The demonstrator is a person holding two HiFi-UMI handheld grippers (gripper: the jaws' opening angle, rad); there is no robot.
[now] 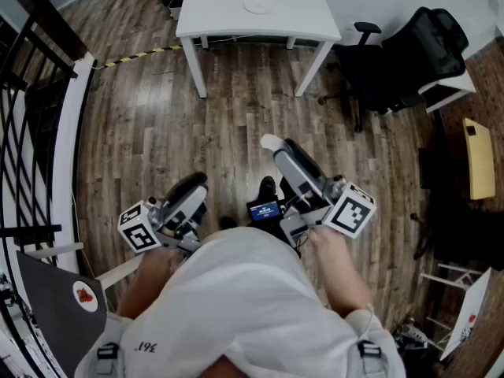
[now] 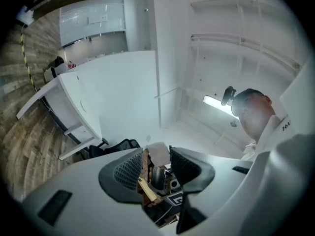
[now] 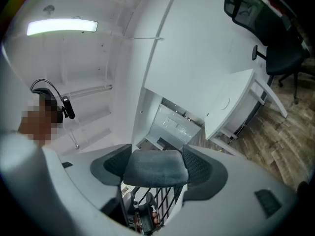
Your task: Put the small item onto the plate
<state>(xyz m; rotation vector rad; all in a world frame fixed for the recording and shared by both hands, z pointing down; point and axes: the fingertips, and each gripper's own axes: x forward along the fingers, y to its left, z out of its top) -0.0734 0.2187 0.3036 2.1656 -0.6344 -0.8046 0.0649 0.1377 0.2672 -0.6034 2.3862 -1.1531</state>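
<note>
A soft grey block, the small item [image 3: 155, 173], sits squeezed between the two pads of my right gripper [image 3: 156, 162]. In the head view the right gripper [image 1: 272, 144] is held out in front of the person's body over the wooden floor, with the pale small item [image 1: 268, 141] at its tip. A faint round white plate [image 1: 258, 6] lies on the white table [image 1: 228, 18] far ahead. My left gripper [image 1: 193, 186] is held low at the left. In its own view the left gripper [image 2: 153, 162] stands open with nothing between its pads.
A black office chair [image 1: 409, 53] stands right of the table. A dark railing [image 1: 31, 124] runs along the left. Yellow-black tape [image 1: 134, 56] crosses the floor near the table's left leg. A small lit screen [image 1: 264, 209] sits between the grippers.
</note>
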